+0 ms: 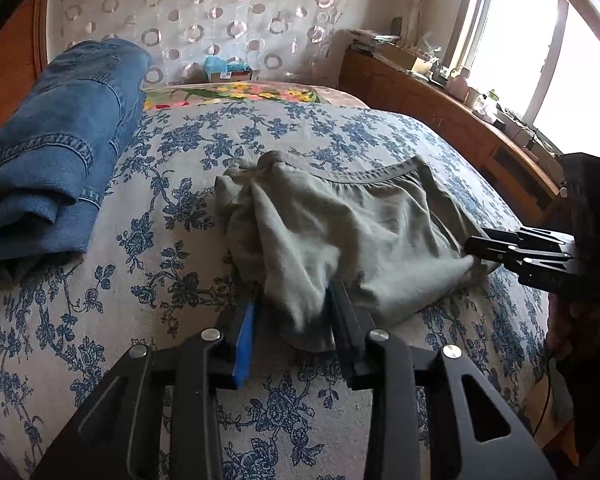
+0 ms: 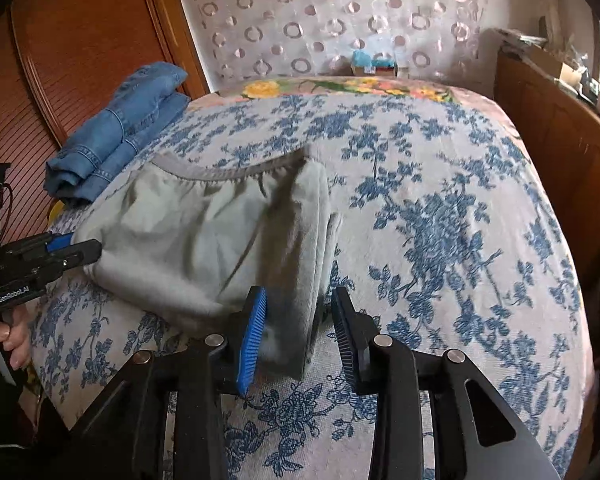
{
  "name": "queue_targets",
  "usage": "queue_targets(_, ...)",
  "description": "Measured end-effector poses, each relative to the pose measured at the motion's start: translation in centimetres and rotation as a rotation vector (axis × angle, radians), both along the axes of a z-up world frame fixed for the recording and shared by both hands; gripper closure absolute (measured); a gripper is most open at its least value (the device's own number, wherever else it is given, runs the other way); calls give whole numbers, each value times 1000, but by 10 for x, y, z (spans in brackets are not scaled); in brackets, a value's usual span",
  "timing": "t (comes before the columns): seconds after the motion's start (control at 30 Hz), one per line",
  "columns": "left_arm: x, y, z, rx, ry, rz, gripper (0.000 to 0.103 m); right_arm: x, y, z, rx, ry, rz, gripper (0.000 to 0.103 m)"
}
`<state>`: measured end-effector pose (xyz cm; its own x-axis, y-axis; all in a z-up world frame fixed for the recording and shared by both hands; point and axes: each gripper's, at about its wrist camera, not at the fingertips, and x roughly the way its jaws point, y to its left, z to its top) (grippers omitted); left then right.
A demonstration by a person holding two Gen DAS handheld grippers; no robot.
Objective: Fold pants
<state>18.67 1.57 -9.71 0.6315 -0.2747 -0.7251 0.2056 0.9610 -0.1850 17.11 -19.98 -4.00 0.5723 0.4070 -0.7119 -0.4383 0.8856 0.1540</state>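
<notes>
Grey-green pants (image 1: 340, 224) lie bunched on the floral bedspread (image 1: 180, 184), waistband away from me. My left gripper (image 1: 296, 312) straddles the near left fold of the cloth, its jaws apart with fabric between them. My right gripper (image 2: 300, 320) stands at the near right edge of the pants (image 2: 204, 236), jaws wide apart, the cloth lying between them and blurred. In the left wrist view the right gripper (image 1: 476, 250) touches the pants' right corner. In the right wrist view the left gripper (image 2: 76, 246) sits at the pants' left edge.
Folded blue jeans (image 1: 56, 148) lie at the bed's left side, seen also in the right wrist view (image 2: 120, 136). A wooden sideboard (image 1: 460, 120) with clutter runs along the right under a window. A patterned curtain (image 1: 204, 20) hangs behind the bed.
</notes>
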Motion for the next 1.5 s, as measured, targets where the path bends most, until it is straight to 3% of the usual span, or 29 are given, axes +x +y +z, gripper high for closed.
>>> queue_targets(0.13, 0, -2, 1, -11, -3, -19, 85, 1, 2, 0, 5, -4, 15, 69)
queue_targets(0.17, 0, -5, 1, -6, -1, -29, 88, 1, 3, -1, 6, -3, 21, 74)
queue_targets(0.23, -1, -8, 1, 10, -6, -30, 89, 1, 4, -2, 7, -2, 31, 91)
queue_targets(0.33, -9, -8, 7, 4, -17, -32, 90, -6, 5, 0, -9, -9, 46, 95)
queue_targets(1.1, -86, -13, 22, 2, -63, -56, 90, -105, -8, 28, 16, -98, 60, 95)
queue_targets(1.5, -109, -13, 11, -3, -42, -57, 90, -131, -7, 25, -1, -85, 54, 95)
